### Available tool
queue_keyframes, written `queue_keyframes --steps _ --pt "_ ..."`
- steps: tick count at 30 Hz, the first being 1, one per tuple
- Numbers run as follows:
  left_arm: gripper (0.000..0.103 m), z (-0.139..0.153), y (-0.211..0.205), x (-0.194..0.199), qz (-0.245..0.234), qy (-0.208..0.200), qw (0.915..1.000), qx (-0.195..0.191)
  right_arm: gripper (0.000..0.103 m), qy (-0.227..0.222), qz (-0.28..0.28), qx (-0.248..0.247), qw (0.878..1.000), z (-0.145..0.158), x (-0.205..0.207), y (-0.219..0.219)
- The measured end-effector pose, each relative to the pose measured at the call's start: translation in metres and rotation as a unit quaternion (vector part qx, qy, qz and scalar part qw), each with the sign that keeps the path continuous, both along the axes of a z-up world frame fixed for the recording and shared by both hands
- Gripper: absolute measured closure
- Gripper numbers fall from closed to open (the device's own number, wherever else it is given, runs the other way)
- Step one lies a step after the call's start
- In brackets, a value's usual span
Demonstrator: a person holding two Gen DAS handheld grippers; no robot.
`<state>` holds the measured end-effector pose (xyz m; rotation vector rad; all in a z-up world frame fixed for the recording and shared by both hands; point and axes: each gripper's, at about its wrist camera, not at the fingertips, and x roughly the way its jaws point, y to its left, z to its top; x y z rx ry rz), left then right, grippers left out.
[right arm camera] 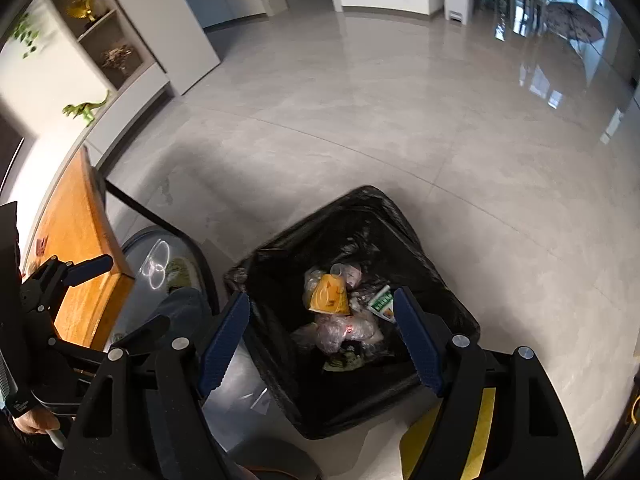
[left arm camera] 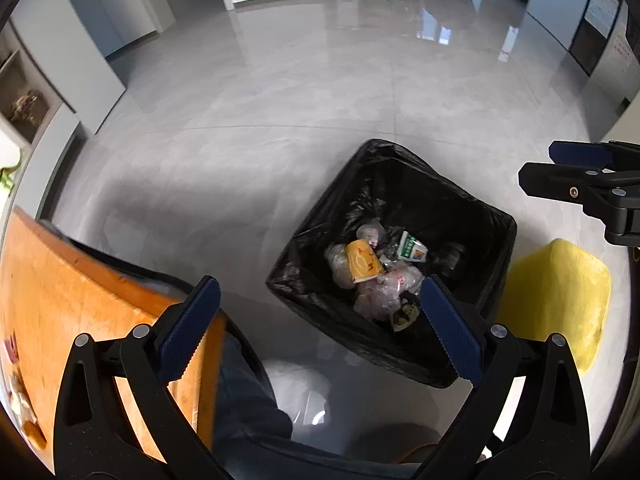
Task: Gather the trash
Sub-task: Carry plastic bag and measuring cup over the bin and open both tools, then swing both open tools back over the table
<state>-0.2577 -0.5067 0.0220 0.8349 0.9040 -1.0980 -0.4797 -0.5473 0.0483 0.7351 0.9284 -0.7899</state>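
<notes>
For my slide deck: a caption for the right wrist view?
Right gripper open and empty above the black-lined trash bin, wrappers and an orange cup inside.

Floor (left arm camera: 320,92) beyond bin (left arm camera: 460,200) wide open; counter (left arm camera: 60,288) edge blocks left, yellow seat (left arm camera: 560,292) crowds bin's right, bin mouth unobstructed.

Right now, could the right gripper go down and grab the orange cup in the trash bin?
Probably yes. The right gripper hangs over the bin with its jaws open and empty, and the orange cup lies on top of the other trash with nothing covering it. The bin's black liner stands open.
</notes>
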Motion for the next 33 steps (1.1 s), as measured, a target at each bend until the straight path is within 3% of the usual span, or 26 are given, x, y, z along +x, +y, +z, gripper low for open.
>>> queue_keyframes --steps 9,18,24,33 --pt "0.006 0.022 0.063 0.054 0.07 0.004 0.9971 -0.031 0.028 -0.007 0.088 -0.017 0.996 0.024 0.081 0.039" --pt "0.006 0.043 0.15 0.129 0.182 0.0 0.9811 -0.066 0.028 -0.019 0.192 -0.019 0.981 0.041 0.183 0.097" --pt "0.006 0.051 0.215 0.174 0.253 -0.01 0.9644 -0.077 0.028 -0.035 0.257 -0.013 0.966 0.048 0.255 0.137" --pt "0.006 0.06 0.331 0.244 0.371 -0.02 0.9247 -0.083 0.028 -0.034 0.351 -0.004 0.936 0.044 0.359 0.204"
